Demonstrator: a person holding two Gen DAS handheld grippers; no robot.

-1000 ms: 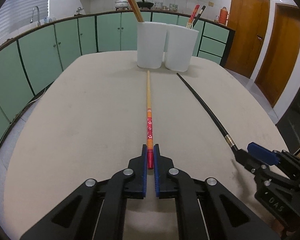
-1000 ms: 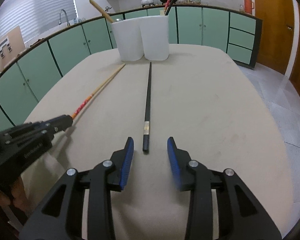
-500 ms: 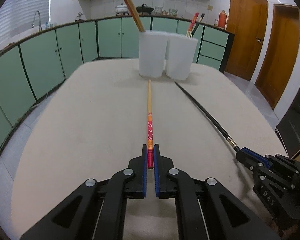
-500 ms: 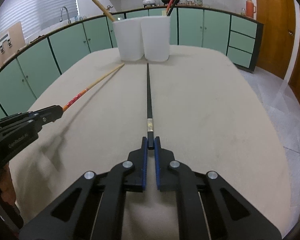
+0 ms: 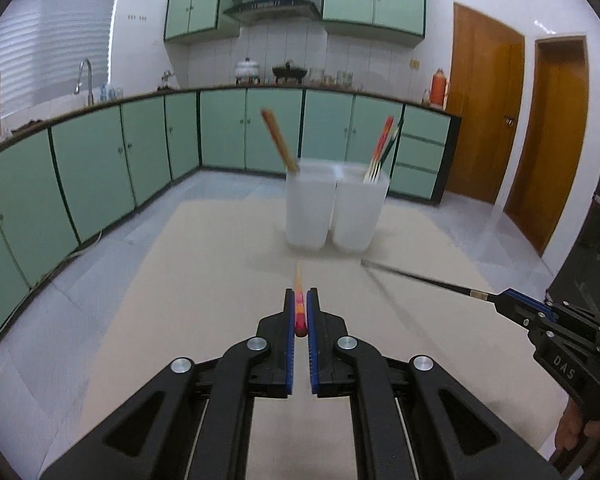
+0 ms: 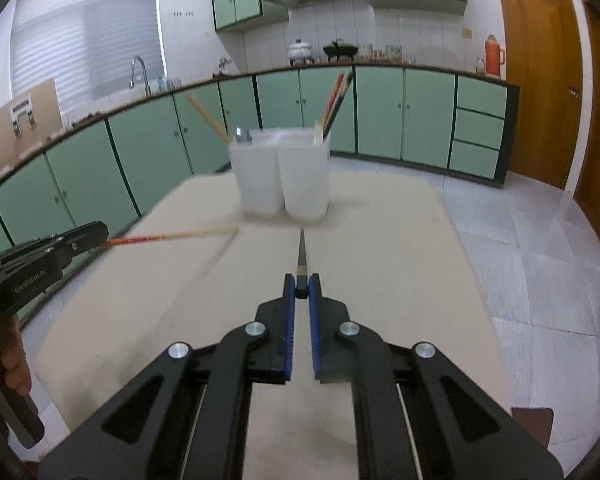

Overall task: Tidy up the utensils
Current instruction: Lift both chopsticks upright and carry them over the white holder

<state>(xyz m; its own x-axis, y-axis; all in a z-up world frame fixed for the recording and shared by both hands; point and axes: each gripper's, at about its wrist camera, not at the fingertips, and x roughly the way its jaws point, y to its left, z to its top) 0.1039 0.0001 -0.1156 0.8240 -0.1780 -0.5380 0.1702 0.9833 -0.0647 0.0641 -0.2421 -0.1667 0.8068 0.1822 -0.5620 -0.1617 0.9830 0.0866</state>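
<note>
Tongs [image 5: 300, 312] pinch red-ended chopstick [image 5: 299, 286] (pale tip).

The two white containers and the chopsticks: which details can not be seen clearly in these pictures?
- Left white container, left wrist view: frosted wall hides the contents; motion blur.
- Right white container, right wrist view: number of sticks inside too small to count.
- Red-patterned chopstick in the left tool: foreshortened; its tip is blurred in the right wrist view.
- Black chopstick in the right tool: whether the tip touches the table is unclear.
</note>
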